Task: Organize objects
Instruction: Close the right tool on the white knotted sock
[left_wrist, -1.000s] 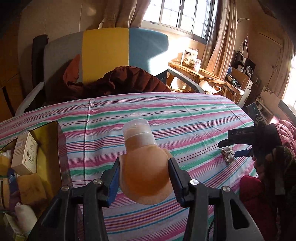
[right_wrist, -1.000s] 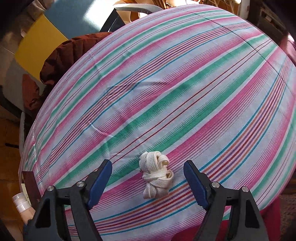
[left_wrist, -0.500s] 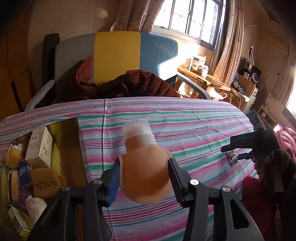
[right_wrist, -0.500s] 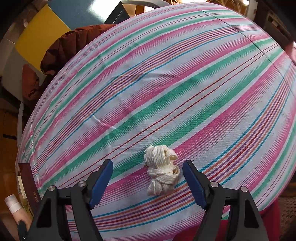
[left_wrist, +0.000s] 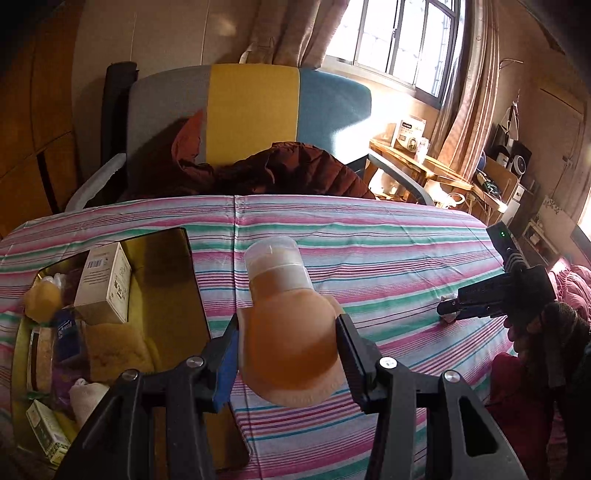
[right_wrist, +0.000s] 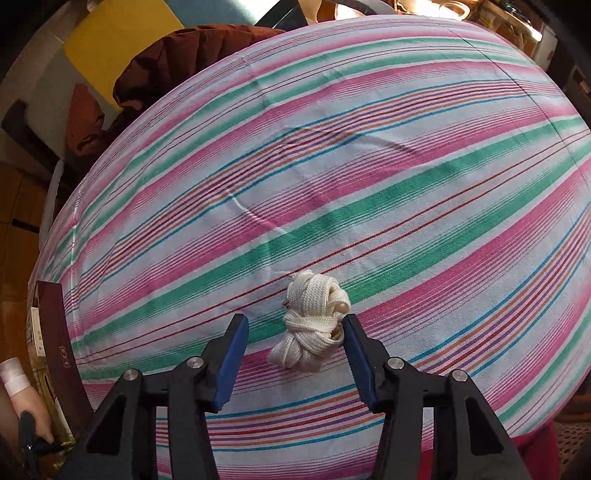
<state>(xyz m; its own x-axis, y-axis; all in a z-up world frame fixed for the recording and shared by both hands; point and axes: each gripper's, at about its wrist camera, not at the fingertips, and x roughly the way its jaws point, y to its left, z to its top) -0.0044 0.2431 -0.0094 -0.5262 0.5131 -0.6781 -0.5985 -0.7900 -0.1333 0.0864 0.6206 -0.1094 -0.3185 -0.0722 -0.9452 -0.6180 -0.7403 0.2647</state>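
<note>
My left gripper (left_wrist: 288, 323) is shut on a soft peach squeeze bottle (left_wrist: 277, 273) with a translucent cap, held above the striped cloth (left_wrist: 369, 258) just right of the gold box (left_wrist: 166, 280). A white cord bundle (right_wrist: 314, 314) lies on the cloth between the blue pads of my right gripper (right_wrist: 294, 323), whose jaws are closing. The right pad touches the bundle, while the left pad stands apart from it. The right gripper (left_wrist: 491, 302) also shows at the right edge of the left wrist view, pointing steeply down.
The gold box holds a white carton (left_wrist: 105, 280), a yellow sponge (left_wrist: 110, 347) and several small packs. Behind the table stands a chair (left_wrist: 255, 110) with a brown jacket (left_wrist: 295, 170). The box's dark edge (right_wrist: 55, 332) shows at the lower left.
My left gripper carried the bottle leftward, so more of the gold box shows. The right jaws narrowed a lot around the cord bundle, and the right wrist rolled a little.
</note>
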